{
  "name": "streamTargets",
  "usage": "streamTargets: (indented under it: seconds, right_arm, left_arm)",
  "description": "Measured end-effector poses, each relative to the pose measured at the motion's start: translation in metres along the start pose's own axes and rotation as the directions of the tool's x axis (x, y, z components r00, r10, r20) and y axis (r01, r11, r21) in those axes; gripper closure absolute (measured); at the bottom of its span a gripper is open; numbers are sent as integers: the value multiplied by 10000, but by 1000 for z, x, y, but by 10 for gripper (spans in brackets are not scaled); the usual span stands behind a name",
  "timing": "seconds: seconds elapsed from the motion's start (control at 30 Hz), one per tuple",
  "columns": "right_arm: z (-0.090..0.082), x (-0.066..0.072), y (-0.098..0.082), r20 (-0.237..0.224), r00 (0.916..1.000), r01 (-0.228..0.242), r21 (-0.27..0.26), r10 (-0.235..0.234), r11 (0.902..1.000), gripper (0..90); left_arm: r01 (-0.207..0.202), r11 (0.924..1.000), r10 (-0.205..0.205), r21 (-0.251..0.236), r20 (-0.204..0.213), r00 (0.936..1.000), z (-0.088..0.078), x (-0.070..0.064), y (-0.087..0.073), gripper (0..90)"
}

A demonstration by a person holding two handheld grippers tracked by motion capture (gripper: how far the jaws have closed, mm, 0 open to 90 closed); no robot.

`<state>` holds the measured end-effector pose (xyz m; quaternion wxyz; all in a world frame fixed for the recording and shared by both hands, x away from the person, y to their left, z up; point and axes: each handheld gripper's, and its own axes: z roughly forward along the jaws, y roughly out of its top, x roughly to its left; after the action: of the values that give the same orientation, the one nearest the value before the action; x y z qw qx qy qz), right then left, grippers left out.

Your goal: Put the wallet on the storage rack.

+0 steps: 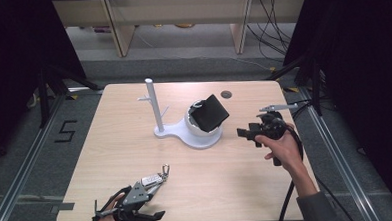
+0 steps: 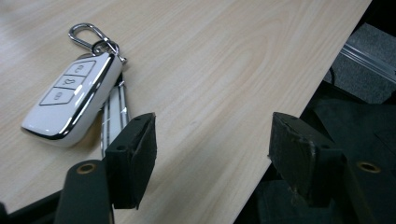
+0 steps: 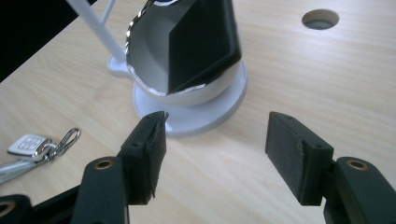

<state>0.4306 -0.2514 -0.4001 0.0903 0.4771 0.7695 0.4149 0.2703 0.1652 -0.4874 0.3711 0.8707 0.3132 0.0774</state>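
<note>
A white car key fob with a silver carabiner lies near the table's front edge, also seen far left in the right gripper view. My left gripper stands open just right of the key, with nothing between its jaws, low over the front edge. A white stand carries a pole and a bowl holding a black flat case tilted on edge. My right gripper is open, empty and aimed at the bowl from its right.
A round cable hole sits in the light wooden table behind the bowl. Small pegs stick out of the pole. Dark curtains and metal floor rails flank the table; cables trail from both grippers.
</note>
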Motion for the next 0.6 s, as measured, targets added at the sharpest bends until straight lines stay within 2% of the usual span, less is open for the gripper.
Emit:
streamTargets:
  seconds: [0.03, 0.1, 0.13, 0.17, 0.2, 0.23, 0.27, 0.3, 0.33, 0.37, 0.43, 0.47, 0.53, 0.57, 0.6]
  right_arm:
    - [0, 0, 0, 0, 10000, 0, 0, 0, 10000, 389]
    - [0, 6, -11, -103, 9996, -244, 133, 245, 9996, 382]
    - [1, 4, -14, -127, 9998, 119, 70, -118, 9999, 381]
    - [0, 6, -19, -208, 9998, 55, -10, -55, 10000, 379]
    - [1, 6, -23, -327, 9995, 24, -58, -26, 10000, 378]
    - [1, 10, -27, -364, 9987, -344, 34, 345, 9994, 377]
    - [2, 8, -31, -507, 9987, -38, -48, 35, 10000, 377]
    - [3, 8, -33, -513, 9987, -22, -112, 16, 9999, 375]
    - [5, 9, -37, -527, 9986, -9, 54, 12, 10000, 368]
    - [5, 9, -39, -467, 9989, -5, 113, 11, 9999, 364]
    - [7, 9, -45, -488, 9987, -105, 115, 111, 9999, 358]
    - [7, 9, -48, -506, 9986, -115, 118, 121, 9999, 352]
    - [8, 10, -53, -617, 9980, -145, 1, 145, 9999, 347]
    - [8, 14, -57, -614, 9967, -529, 158, 538, 9985, 335]
    - [9, 12, -59, -612, 9979, -182, 111, 189, 9998, 326]
  left_arm:
    - [-3, 10000, 3, -17, 71, 10000, -1, 0, 0, 321]
    - [199, 9998, -200, -87, -135, 9997, -2, 2, 0, 311]
    - [150, 9998, -151, -108, -71, 9999, -3, 3, -1, 310]
    - [373, 9991, -375, -185, -155, 9992, -3, 3, -1, 310]
    - [333, 9993, -335, -167, -138, 9993, -4, 4, -2, 308]
    - [428, 9988, -433, -249, -195, 9989, -4, 4, -2, 306]
    - [377, 9990, -383, -220, -288, 9989, -5, 4, -2, 305]
    - [325, 9993, -332, -198, -377, 9987, -5, 4, -2, 303]
    - [228, 9996, -234, -163, -359, 9991, -6, 5, -2, 300]
    - [334, 9990, -345, -295, -382, 9987, -6, 4, -2, 297]
    - [256, 9993, -267, -274, -391, 9989, -7, 5, -2, 287]
    - [397, 9984, -414, -403, -418, 9983, -6, 5, -2, 284]
    - [238, 9995, -250, -228, -545, 9982, -8, 7, -3, 281]
    - [386, 9985, -404, -388, -463, 9981, -7, 5, -3, 281]
    - [206, 9996, -218, -218, -582, 9981, -8, 7, -3, 278]
